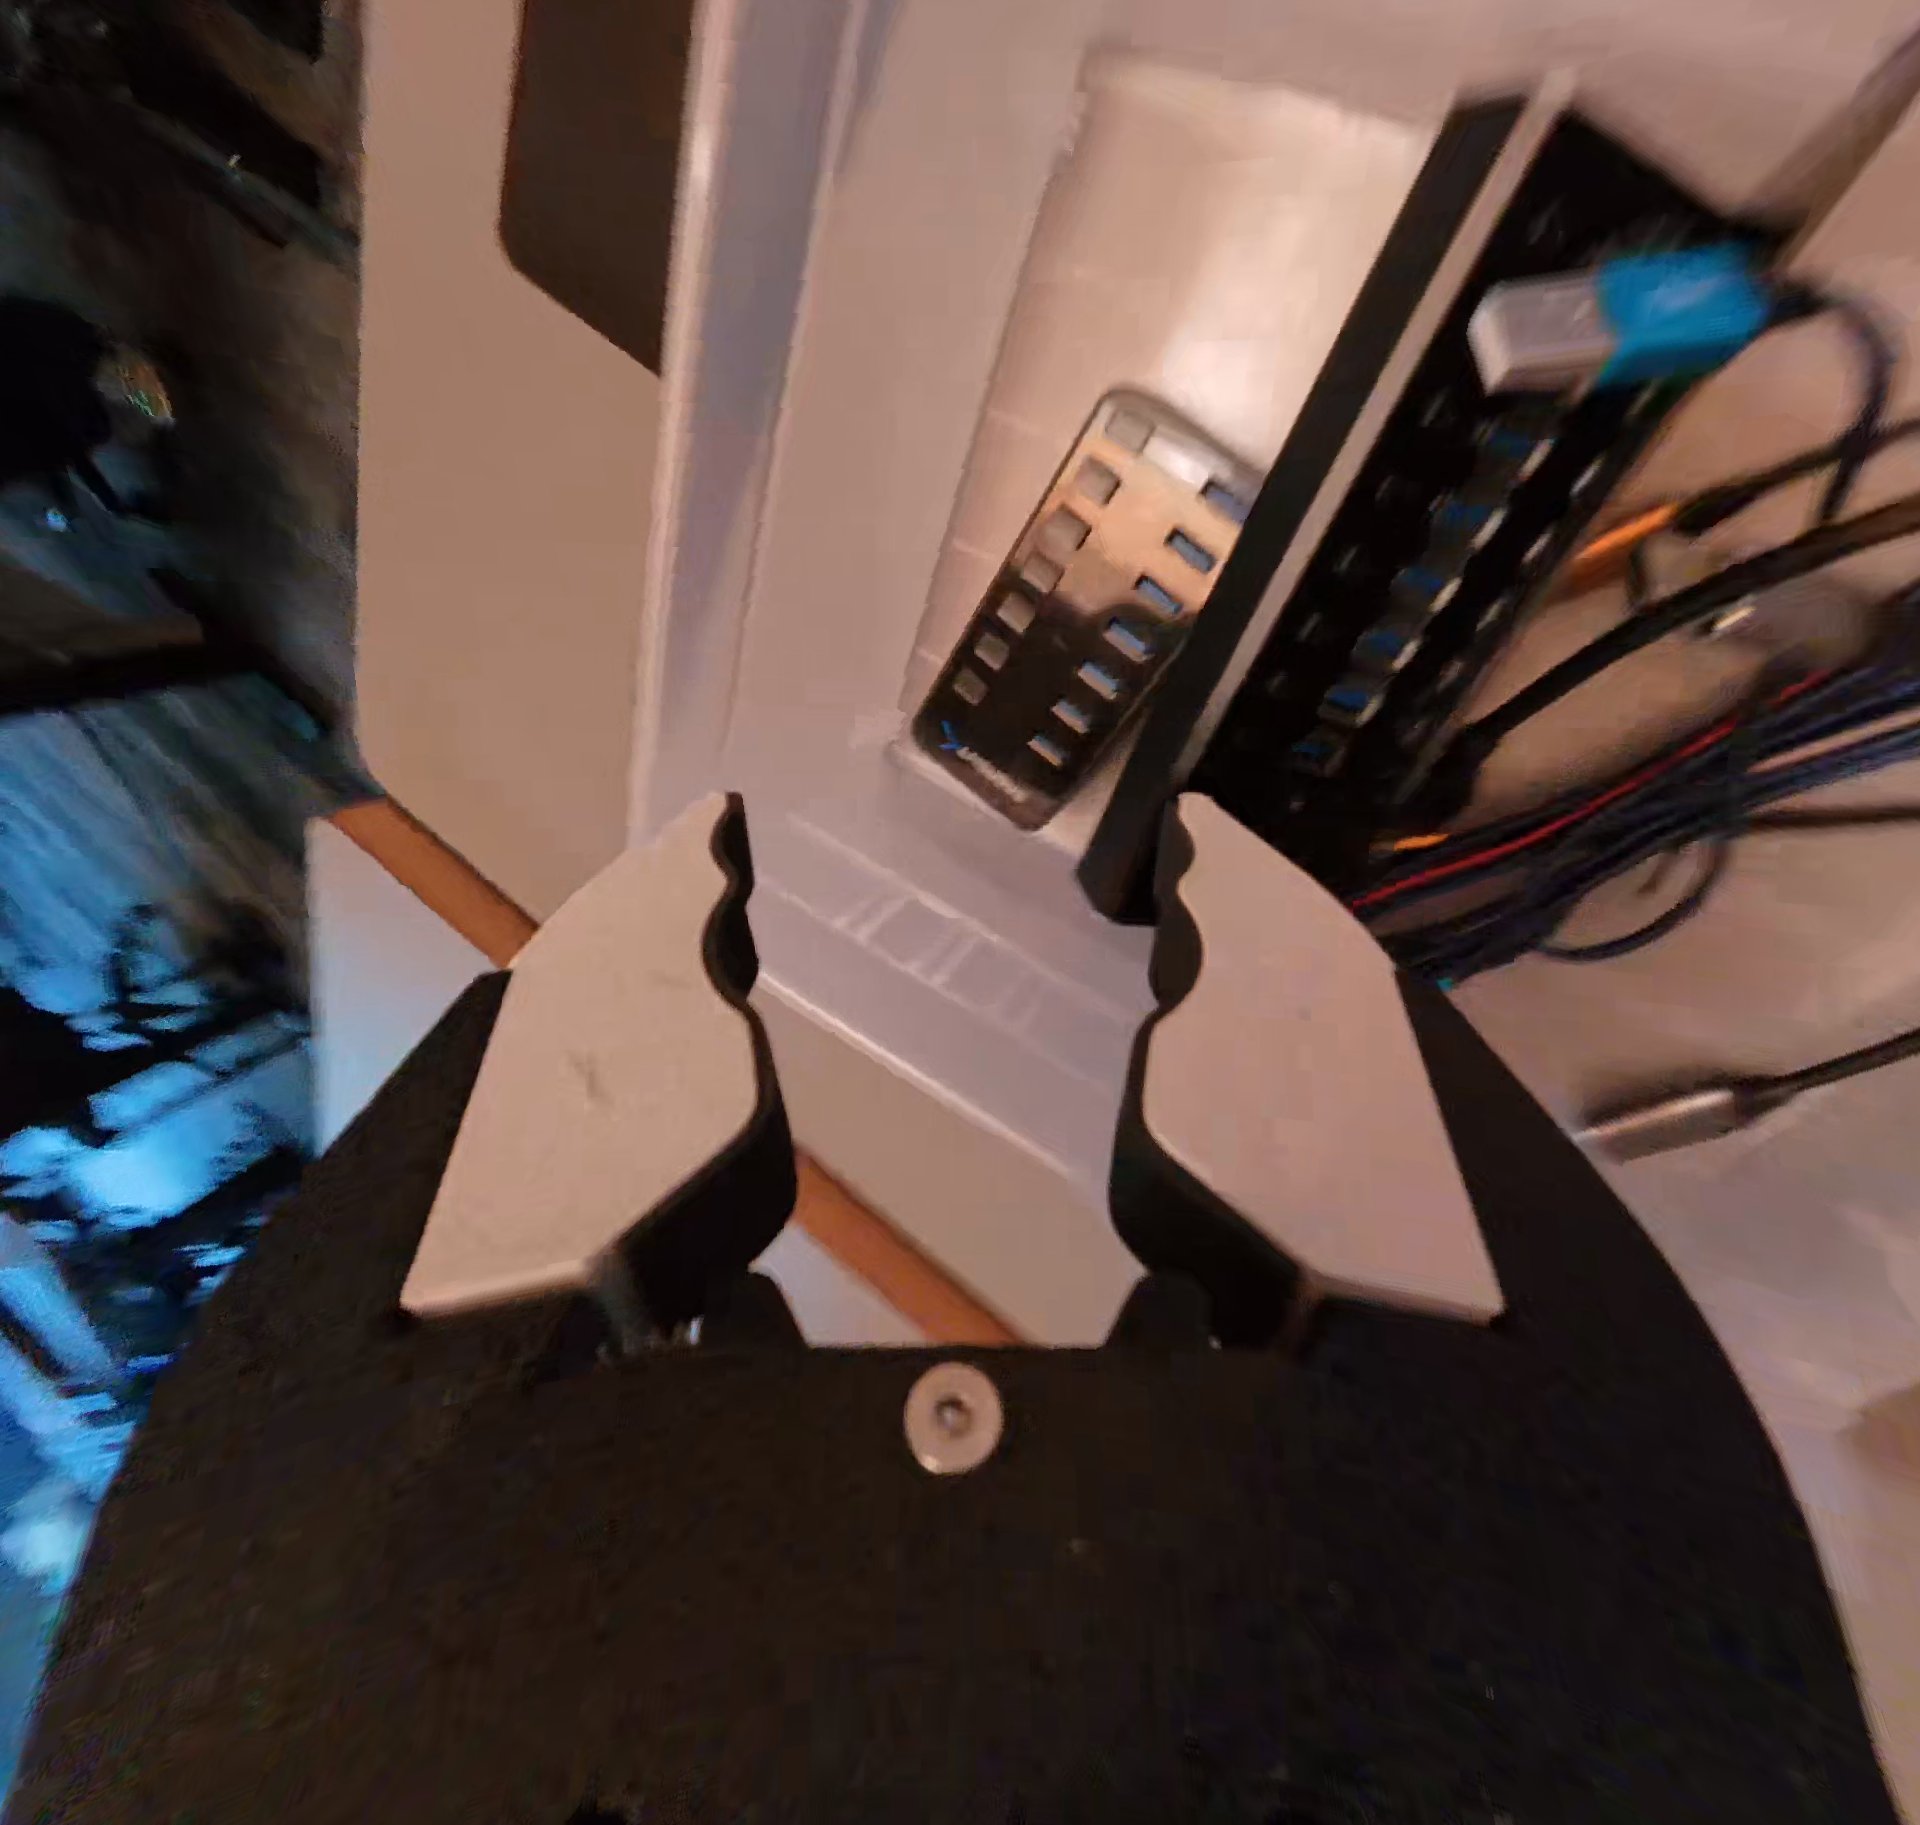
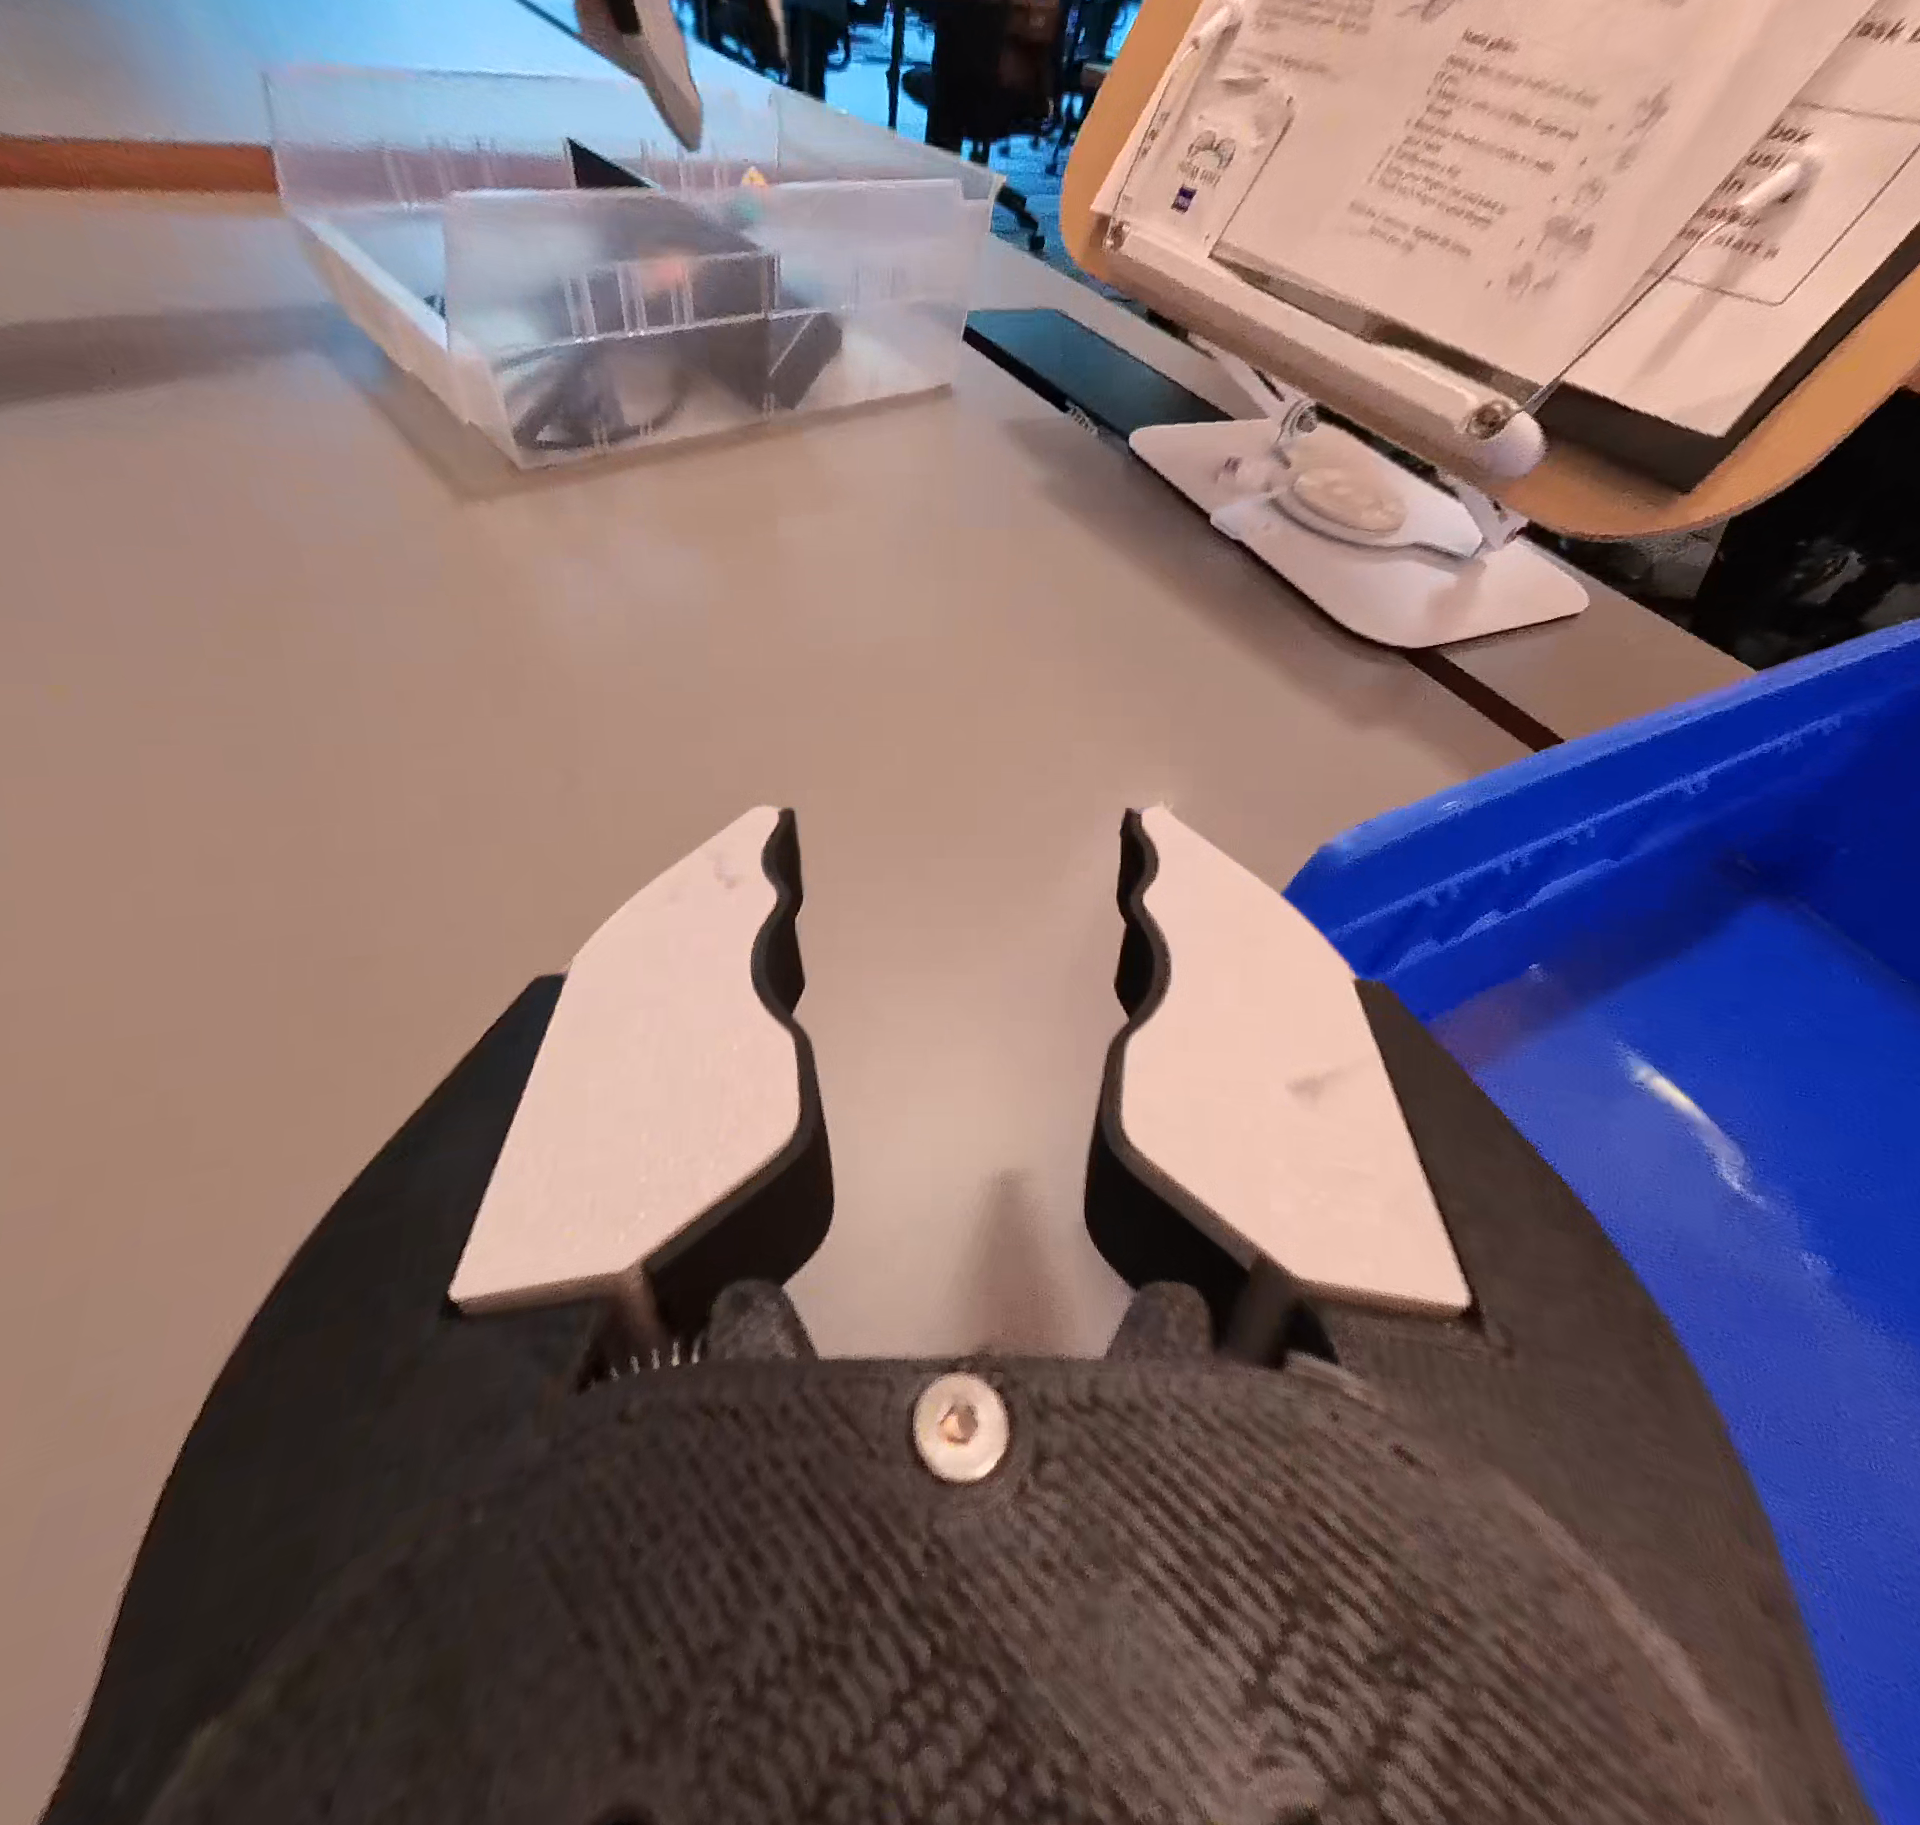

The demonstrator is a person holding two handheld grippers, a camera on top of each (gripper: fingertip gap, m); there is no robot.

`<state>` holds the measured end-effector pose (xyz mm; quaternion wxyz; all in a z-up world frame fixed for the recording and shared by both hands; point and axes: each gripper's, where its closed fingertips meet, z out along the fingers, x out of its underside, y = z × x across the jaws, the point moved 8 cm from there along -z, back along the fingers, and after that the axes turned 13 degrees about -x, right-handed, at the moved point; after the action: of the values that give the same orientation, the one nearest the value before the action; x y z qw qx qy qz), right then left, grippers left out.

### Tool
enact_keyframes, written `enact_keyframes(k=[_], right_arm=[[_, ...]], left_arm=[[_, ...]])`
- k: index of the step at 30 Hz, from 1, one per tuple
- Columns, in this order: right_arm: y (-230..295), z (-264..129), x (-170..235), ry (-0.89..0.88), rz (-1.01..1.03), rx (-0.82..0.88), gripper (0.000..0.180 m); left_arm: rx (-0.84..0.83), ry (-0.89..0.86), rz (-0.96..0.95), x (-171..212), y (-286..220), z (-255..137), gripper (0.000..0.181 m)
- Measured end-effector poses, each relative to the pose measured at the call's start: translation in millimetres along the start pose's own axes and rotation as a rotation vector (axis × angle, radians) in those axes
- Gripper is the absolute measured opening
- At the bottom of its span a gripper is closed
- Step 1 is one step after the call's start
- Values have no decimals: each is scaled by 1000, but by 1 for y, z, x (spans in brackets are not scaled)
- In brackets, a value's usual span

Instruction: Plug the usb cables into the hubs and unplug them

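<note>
In the left wrist view, a flat glossy black USB hub [image 1: 1081, 612] lies in a clear tray [image 1: 935, 954]. A longer black hub [image 1: 1382, 549] with a row of blue ports stands beside it on the right. A blue USB plug [image 1: 1662, 305] with its bare metal end showing sits at that hub's far end; I cannot tell if it is inserted. A bundle of dark cables [image 1: 1662, 736] spreads to the right. My left gripper [image 1: 956, 819] is open and empty just above the tray's near wall. My right gripper [image 2: 958, 825] is open and empty over the bare table [image 2: 520, 736].
In the right wrist view, the clear tray [image 2: 883, 258] with hubs and cables stands at the far left, with the left gripper's fingers [image 2: 655, 50] above it. A blue bin [image 2: 1662, 1048] is close on the right. A document stand [image 2: 1403, 549] holds printed sheets at the back right. A grey connector [image 1: 1673, 1115] lies loose.
</note>
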<state>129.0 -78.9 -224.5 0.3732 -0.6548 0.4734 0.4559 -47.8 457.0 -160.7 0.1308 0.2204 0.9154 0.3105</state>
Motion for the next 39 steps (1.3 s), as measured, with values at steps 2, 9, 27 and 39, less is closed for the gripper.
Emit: enact_keyframes(k=[2, 9, 27, 39], right_arm=[[0, 1, 3, 14, -3, -8, 58], [-1, 6, 15, 104, -1, -32, 64], [1, 7, 18, 120, 15, -84, 66], [2, 10, 19, 150, 0, -85, 68]], left_arm=[[8, 72, 169, 0, 0, 20, 74], [-14, 162, 566, -1, -9, 66, 71], [130, 196, 698, -4, -19, 85, 67], [128, -94, 342, -15, -37, 65, 18]])
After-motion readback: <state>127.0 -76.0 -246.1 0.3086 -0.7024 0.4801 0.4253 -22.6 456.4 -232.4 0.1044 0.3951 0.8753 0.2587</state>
